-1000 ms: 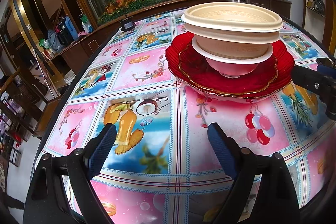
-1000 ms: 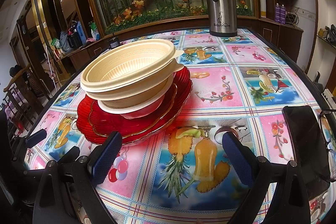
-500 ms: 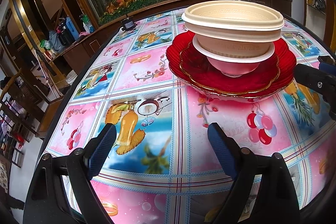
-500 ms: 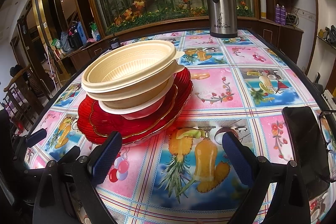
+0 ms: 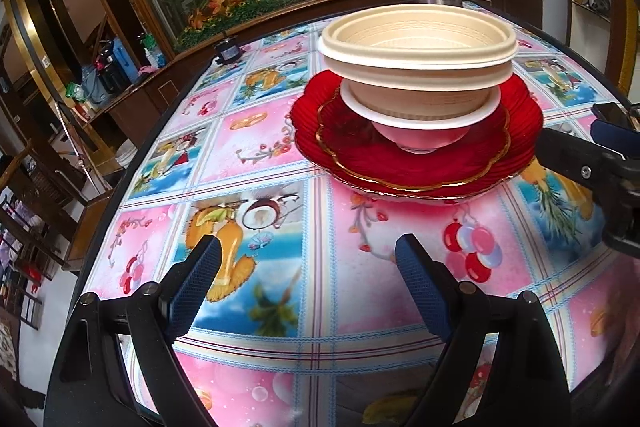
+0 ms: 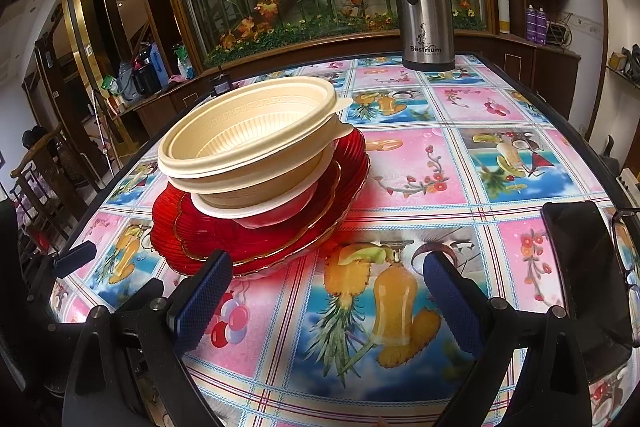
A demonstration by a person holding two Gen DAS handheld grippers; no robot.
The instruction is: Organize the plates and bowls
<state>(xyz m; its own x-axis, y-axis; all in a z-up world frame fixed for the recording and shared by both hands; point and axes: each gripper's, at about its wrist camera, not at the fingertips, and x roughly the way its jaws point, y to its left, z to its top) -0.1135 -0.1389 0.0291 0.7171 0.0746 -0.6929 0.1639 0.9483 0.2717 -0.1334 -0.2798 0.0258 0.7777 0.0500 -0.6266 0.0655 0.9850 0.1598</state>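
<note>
A steel flask stands upright at the far edge of the fruit-print tablecloth. A dark phone lies at the cloth's right side, glasses just beside it.

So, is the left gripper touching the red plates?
Apart. In the left wrist view, the open left gripper has bare tablecloth between its fingertips and the red plates.

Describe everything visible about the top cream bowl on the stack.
The top cream bowl looks like matte plastic, round, with a wide stepped rim carrying an embossed key pattern, ribbed inner walls and a small tab at the rim. It is empty and upright, slightly tilted, nested in a second cream bowl, the highest piece of the stack on the red plates. Nothing else touches it.
</note>
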